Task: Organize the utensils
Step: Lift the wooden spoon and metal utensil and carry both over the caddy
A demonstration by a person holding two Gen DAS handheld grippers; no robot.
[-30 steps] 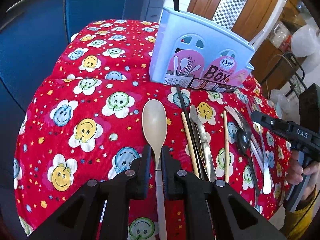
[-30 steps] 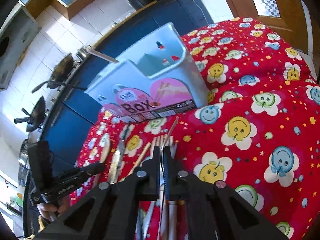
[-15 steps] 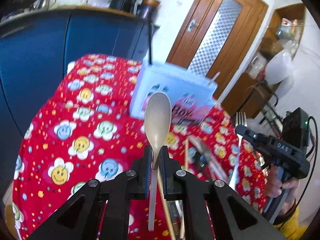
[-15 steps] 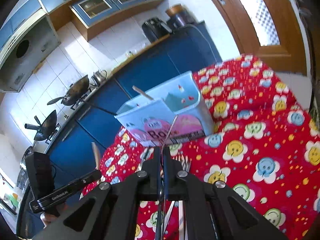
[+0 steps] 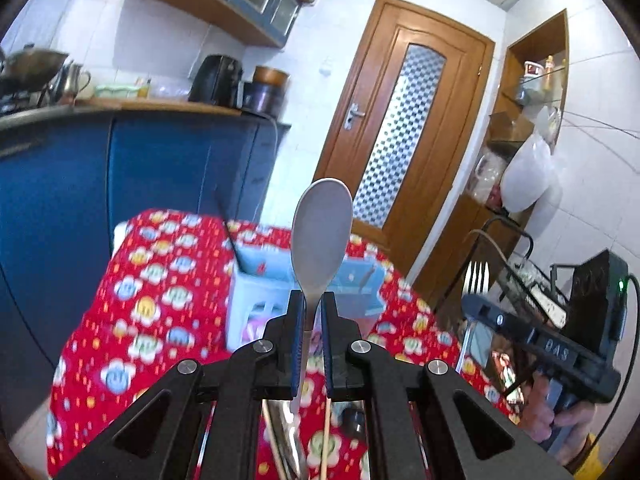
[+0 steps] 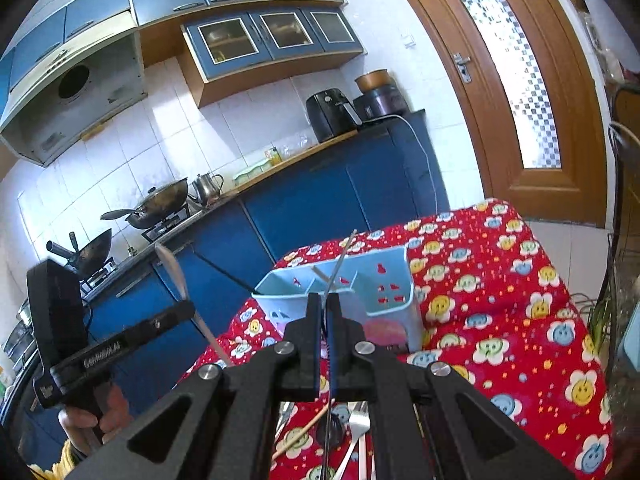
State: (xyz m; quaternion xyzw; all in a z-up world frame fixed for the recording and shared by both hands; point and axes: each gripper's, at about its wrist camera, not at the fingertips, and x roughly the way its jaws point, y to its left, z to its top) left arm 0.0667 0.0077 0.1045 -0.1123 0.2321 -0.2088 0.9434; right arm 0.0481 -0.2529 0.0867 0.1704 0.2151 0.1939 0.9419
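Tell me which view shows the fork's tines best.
The left wrist view: the fork stands tines up in the right gripper. The right wrist view shows it only edge-on, as a thin metal line between that gripper's jaws.

Black plastic tongs with silver screws, blue finger pads, white lettering, yellow sleeve.

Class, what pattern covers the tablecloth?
Red tablecloth with smiley-face flowers in yellow, blue and white; clearest in the right wrist view.
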